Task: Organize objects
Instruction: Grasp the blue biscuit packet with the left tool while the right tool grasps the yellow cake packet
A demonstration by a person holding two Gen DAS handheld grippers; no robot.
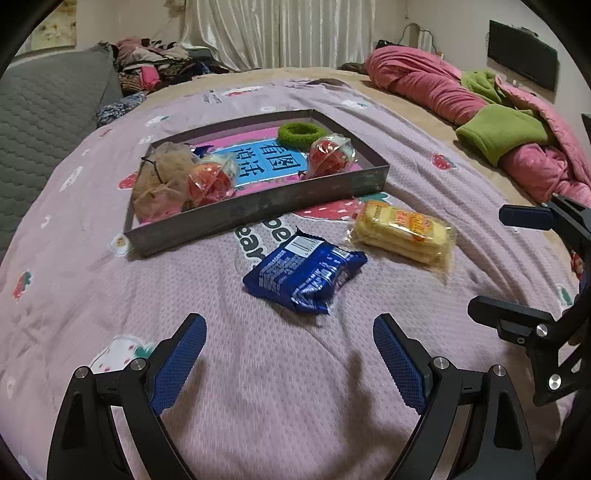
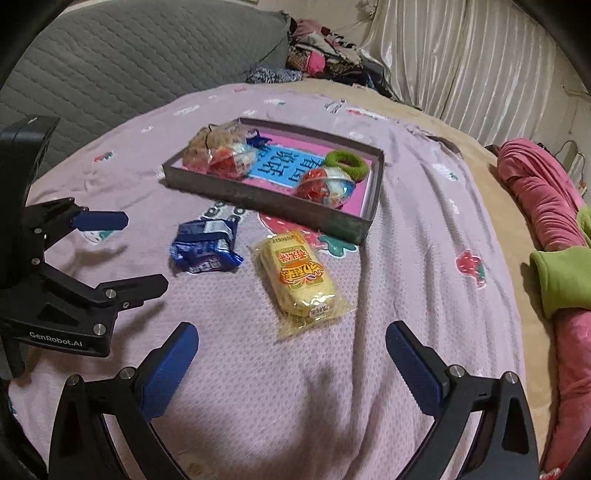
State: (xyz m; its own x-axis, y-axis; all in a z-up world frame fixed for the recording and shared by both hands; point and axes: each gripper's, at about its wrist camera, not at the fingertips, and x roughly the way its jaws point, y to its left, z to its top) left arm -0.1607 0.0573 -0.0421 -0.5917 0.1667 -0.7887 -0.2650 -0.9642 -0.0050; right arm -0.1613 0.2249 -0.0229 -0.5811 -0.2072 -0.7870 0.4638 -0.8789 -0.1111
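A grey shallow box [image 1: 258, 210] [image 2: 280, 206] lies on the pink bedspread and holds two red wrapped snacks [image 1: 212, 181] [image 1: 328, 155], a tan bagged item [image 1: 162, 181] and a green hair tie [image 1: 301, 134]. In front of it lie a blue snack packet [image 1: 306, 275] [image 2: 205, 247] and a yellow cracker packet [image 1: 404, 230] [image 2: 301, 280]. My left gripper [image 1: 290, 354] is open and empty, short of the blue packet. My right gripper [image 2: 291, 363] is open and empty, just short of the yellow packet. Each gripper shows at the edge of the other's view.
A pink and green quilt [image 1: 491, 110] is bundled at the right of the bed. A grey quilted headboard [image 1: 48, 122] stands at the left, with a pile of clothes [image 1: 155, 66] behind it. Curtains [image 1: 280, 33] hang at the back.
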